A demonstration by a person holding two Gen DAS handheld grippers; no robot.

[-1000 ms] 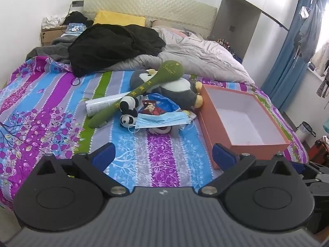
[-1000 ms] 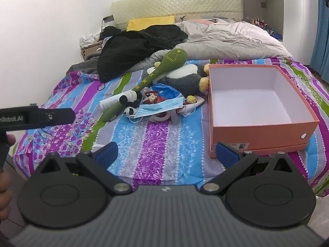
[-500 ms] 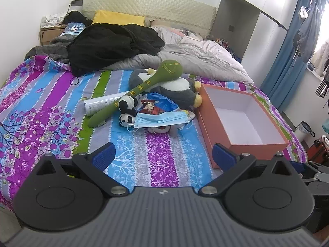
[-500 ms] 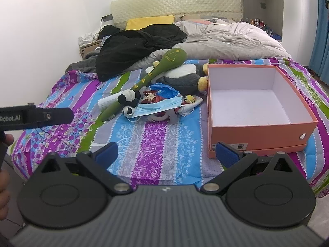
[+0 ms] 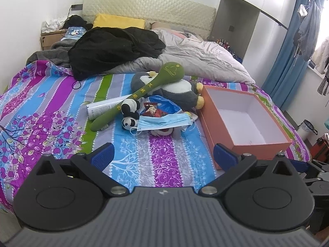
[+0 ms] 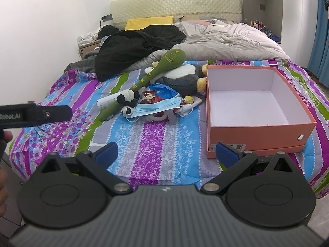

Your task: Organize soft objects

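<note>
A pile of soft things lies mid-bed: a long green plush mallet (image 5: 144, 92) (image 6: 152, 76), a grey and white penguin plush (image 5: 181, 91) (image 6: 183, 76), a small panda plush (image 5: 129, 115) (image 6: 127, 100), a blue face mask (image 5: 164, 121) (image 6: 156, 107) and a blue plastic bag (image 5: 164, 105). An open orange box (image 5: 222, 131) (image 6: 255, 135) with a white inside stands to their right. My left gripper (image 5: 163, 156) and right gripper (image 6: 167, 152) are both open, held near the bed's foot, well short of the pile.
A white tube (image 5: 102, 107) lies under the mallet. Black clothing (image 5: 115, 49), a grey duvet (image 5: 201, 61) and a yellow pillow (image 5: 119, 21) cover the head of the bed. The left gripper's body (image 6: 35, 115) and a hand show at the right view's left edge. Blue curtains (image 5: 287, 61) hang at right.
Both grippers have drifted slightly, so the pile and box shift a little in view. Nothing on the bed has moved, and both jaws stay open.
</note>
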